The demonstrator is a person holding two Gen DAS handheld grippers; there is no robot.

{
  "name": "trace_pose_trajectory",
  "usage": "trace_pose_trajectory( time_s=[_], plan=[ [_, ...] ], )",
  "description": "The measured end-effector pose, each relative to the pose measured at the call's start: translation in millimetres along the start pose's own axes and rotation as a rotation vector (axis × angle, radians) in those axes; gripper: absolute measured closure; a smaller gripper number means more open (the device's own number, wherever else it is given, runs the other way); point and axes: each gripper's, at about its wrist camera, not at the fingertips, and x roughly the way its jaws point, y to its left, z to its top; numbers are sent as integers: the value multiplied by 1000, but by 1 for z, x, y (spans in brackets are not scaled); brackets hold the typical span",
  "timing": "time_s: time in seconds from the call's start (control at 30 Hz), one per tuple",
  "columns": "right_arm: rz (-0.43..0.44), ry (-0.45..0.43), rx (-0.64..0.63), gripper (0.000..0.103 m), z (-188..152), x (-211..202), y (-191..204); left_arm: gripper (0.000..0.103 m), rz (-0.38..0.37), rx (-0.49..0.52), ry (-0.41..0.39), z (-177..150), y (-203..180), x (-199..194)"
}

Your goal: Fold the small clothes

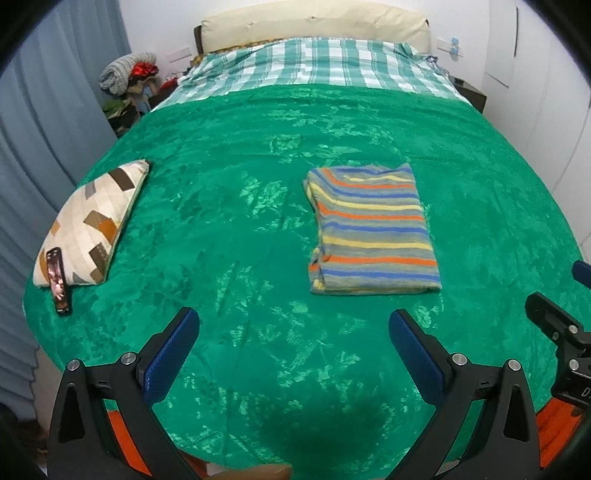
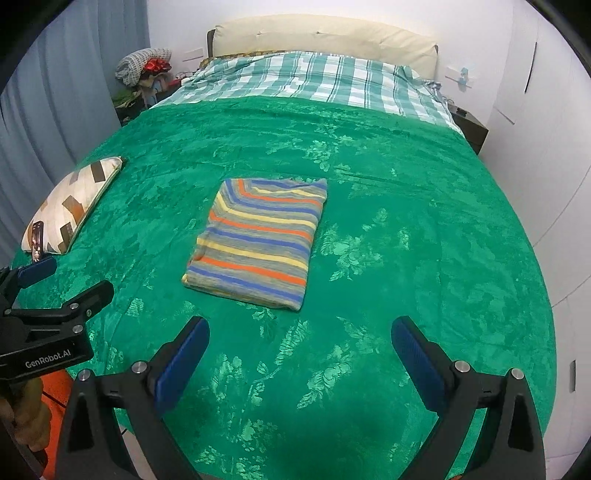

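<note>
A small striped garment (image 1: 371, 229) (image 2: 258, 240), in grey, blue, orange and yellow, lies folded into a neat rectangle on the green bedspread (image 1: 240, 229) (image 2: 406, 240). My left gripper (image 1: 293, 328) hovers open over the near part of the bed, short of the garment and to its left, nothing between its blue pads. My right gripper (image 2: 299, 336) is open too, empty, just short of the garment's near edge. The left gripper (image 2: 62, 280) also shows at the left edge of the right wrist view, and the right gripper (image 1: 554, 314) at the right edge of the left wrist view.
A patterned cushion (image 1: 92, 225) (image 2: 70, 203) lies at the bed's left edge with a phone (image 1: 59, 280) leaning on it. A checked sheet (image 1: 314, 62) and cream headboard (image 1: 314, 26) are at the far end. Curtains (image 1: 44, 129) hang left, white cupboards (image 2: 546, 147) stand right.
</note>
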Motion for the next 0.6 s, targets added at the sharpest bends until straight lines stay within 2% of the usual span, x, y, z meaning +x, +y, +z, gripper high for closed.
trace_pose_trajectory(
  time_s=[0.33, 0.6],
  plan=[
    [-24, -28, 8, 5, 4, -15, -3, 1, 22, -9, -21, 3, 6, -7],
    [-39, -14, 12, 5, 2, -14, -7, 1, 24, 9, -11, 0, 0, -3]
  ],
)
